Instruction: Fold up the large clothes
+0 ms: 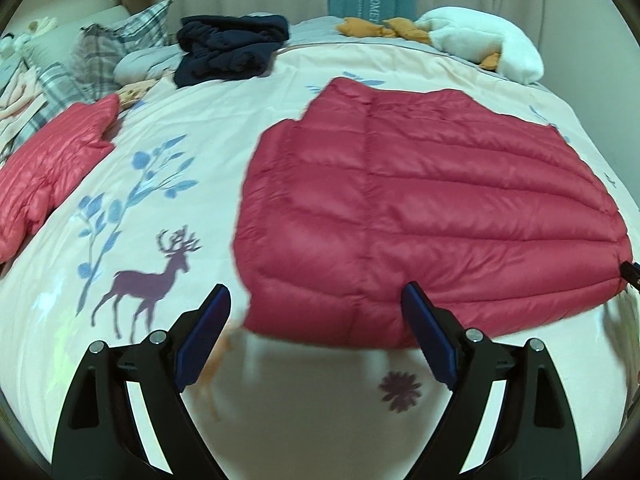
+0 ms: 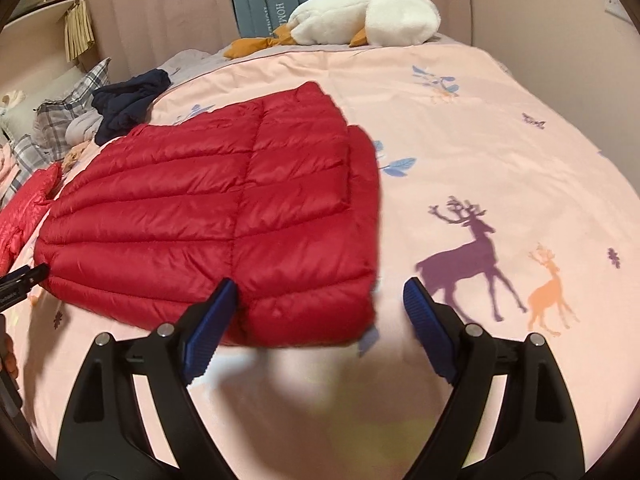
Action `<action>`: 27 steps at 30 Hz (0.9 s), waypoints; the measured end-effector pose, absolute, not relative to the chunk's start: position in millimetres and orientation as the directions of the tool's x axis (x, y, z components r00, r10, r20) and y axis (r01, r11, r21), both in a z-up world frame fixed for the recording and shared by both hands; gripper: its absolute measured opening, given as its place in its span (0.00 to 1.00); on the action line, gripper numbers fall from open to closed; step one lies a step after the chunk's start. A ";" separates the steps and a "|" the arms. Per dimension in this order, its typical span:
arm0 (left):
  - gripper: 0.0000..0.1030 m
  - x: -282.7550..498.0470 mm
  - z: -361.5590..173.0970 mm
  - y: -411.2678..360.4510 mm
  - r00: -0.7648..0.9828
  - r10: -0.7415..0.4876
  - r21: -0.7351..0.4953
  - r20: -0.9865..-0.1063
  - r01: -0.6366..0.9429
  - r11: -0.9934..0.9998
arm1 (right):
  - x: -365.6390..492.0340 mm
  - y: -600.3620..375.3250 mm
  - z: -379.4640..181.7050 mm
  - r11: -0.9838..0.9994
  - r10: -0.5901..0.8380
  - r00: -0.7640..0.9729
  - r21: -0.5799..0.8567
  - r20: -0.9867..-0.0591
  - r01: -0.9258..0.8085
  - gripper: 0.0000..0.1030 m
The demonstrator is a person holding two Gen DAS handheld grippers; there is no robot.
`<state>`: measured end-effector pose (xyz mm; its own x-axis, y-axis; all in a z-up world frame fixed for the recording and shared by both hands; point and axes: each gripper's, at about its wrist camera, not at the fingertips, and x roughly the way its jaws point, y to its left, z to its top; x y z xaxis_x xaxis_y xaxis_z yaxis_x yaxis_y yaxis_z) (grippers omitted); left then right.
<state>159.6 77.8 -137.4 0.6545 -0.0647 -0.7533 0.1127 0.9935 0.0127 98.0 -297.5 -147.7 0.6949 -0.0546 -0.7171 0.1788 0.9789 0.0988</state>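
Note:
A red quilted puffer jacket (image 1: 420, 200) (image 2: 224, 208) lies flat on the pale pink deer-print quilt (image 1: 208, 120) (image 2: 500, 152), sleeves tucked under. My left gripper (image 1: 316, 304) is open at the jacket's near hem, close to its left corner, and nothing is pinched. My right gripper (image 2: 320, 296) is open too, with the jacket's near right corner lying between its blue pads. Whether the pads touch the fabric is unclear. Each gripper's black tip peeks into the other's view, the right one (image 1: 633, 274) and the left one (image 2: 22, 278).
A second red puffer garment (image 1: 52, 160) (image 2: 24, 208) lies at the left edge. A crumpled navy garment (image 1: 232, 48) (image 2: 128, 100), plaid pillows (image 1: 120, 36) and a white goose plush (image 1: 480, 40) (image 2: 360, 16) sit at the bed's far side. A hand (image 2: 8, 356) shows at the left.

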 end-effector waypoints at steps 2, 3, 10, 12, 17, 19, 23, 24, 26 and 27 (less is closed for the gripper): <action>0.86 159.6 -137.4 82.9 0.651 -0.044 0.025 -0.758 0.096 0.995 | 95.5 -301.3 -144.8 0.977 -0.073 0.694 0.089 -0.716 0.195 0.83; 0.86 160.7 -138.0 86.4 0.646 -0.025 0.036 -0.763 0.082 0.996 | 94.8 -303.6 -143.6 0.976 -0.080 0.694 0.087 -0.715 0.202 0.83; 0.86 163.7 -129.5 94.7 0.654 0.029 0.073 -0.756 0.040 0.997 | 86.9 -314.8 -131.0 0.968 -0.120 0.703 0.075 -0.701 0.240 0.83; 0.86 163.3 -124.2 99.7 0.658 0.034 0.063 -0.753 0.021 0.998 | 82.8 -316.8 -124.1 0.967 -0.124 0.713 0.076 -0.690 0.242 0.84; 0.86 156.0 -103.8 107.3 0.688 0.049 0.065 -0.724 -0.003 0.998 | 73.7 -318.3 -102.4 0.968 -0.134 0.744 0.076 -0.654 0.240 0.84; 0.86 149.6 -90.6 105.4 0.712 0.058 0.082 -0.700 -0.001 0.997 | 69.4 -317.2 -90.8 0.969 -0.136 0.762 0.076 -0.633 0.236 0.85; 0.96 136.5 -60.6 98.5 0.757 0.053 0.093 -0.651 0.010 0.996 | 62.8 -311.1 -66.7 0.973 -0.125 0.795 0.085 -0.594 0.216 0.89; 0.98 129.9 -48.6 95.3 0.778 0.045 0.091 -0.626 0.016 0.996 | 59.4 -307.0 -58.4 0.975 -0.120 0.808 0.084 -0.577 0.205 0.91; 0.99 121.8 -33.5 90.1 0.800 0.039 0.094 -0.598 0.022 0.995 | 54.4 -300.2 -45.4 0.978 -0.115 0.824 0.080 -0.555 0.191 0.95; 0.99 116.3 -22.7 86.0 0.810 0.031 0.093 -0.585 0.029 0.995 | 51.7 -296.0 -37.3 0.980 -0.112 0.834 0.077 -0.540 0.182 0.98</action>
<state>116.3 86.0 -22.8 0.8104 0.0310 -0.5850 0.0293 0.9952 0.0933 51.7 -296.0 -37.3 0.8342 -0.1120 -0.5400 0.1817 0.9803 0.0773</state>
